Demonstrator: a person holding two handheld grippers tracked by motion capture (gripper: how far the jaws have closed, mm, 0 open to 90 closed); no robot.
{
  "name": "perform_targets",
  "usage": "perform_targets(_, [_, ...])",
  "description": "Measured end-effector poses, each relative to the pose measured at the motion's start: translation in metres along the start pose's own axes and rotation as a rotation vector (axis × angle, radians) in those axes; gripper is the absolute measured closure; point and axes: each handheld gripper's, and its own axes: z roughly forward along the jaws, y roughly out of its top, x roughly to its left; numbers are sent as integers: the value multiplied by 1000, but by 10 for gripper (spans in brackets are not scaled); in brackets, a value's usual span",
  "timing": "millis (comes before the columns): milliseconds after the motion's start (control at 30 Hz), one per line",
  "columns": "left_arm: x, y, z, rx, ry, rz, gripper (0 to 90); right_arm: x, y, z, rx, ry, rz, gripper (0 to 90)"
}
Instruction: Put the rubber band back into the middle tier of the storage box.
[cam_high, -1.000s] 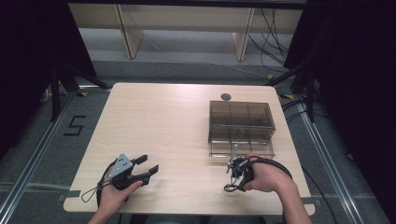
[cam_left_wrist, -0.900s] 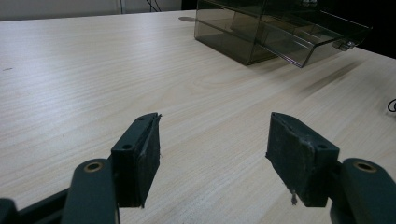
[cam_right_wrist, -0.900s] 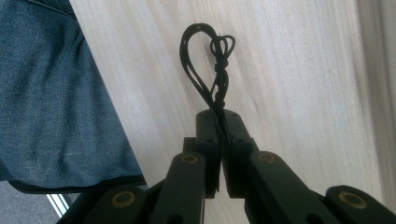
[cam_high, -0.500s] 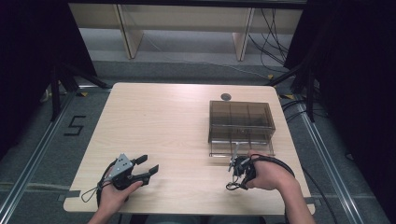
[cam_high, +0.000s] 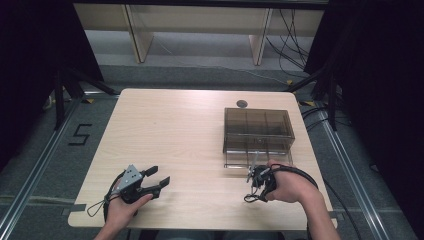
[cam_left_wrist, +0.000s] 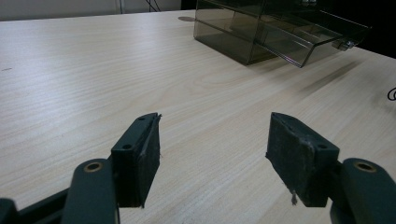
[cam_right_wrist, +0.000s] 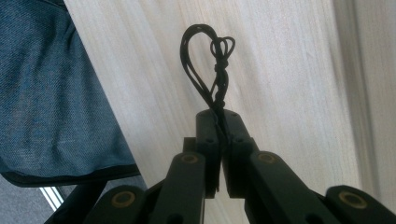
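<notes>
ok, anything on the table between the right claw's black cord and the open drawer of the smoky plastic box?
Nothing visible. The right claw is shut on the black cord, just in front of the open drawer of the plastic box. The strip of table between them is bare wood.

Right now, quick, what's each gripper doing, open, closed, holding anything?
Left gripper: open, nothing between the jaws, low over the table.
Right gripper: shut on a black looped cord.
</notes>
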Motion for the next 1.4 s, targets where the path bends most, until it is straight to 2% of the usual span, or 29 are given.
perform_targets(167, [0,0,0,1,-1,0,343,-1,-1,-1,-1,2,6,876])
perform_targets(233, [0,0,0,5,3,1,343,0,-2,-2,12,-7,36,875])
perform_targets(267, [0,0,-1,8,5,2,344,-1,-2,-3,13,-7,32,875])
perform_targets(300, [0,0,0,3,2,1,343,-3,-3,-3,3,-4,2,875])
perform_targets(400, [0,0,0,2,1,1,343,-3,-4,-5,12,-6,28,875])
perform_targets(533, [0,0,0,1,-1,0,344,-6,-6,-5,6,-2,14,875])
perform_targets(1067, [0,0,0,0,-3,0,344,-10,-11,-7,1,-11,37,875])
perform_targets(1100, [0,0,0,0,-3,0,343,-11,-12,-7,-6,-10,23,876])
perform_targets(1133, [0,0,0,0,-3,0,343,-10,-12,-9,4,-14,41,876])
perform_targets(1267, [0,0,0,0,-3,2,343,-13,-15,-10,-2,-14,36,876])
perform_targets(1400, [0,0,0,2,-3,5,343,-13,-17,-11,4,-18,55,876])
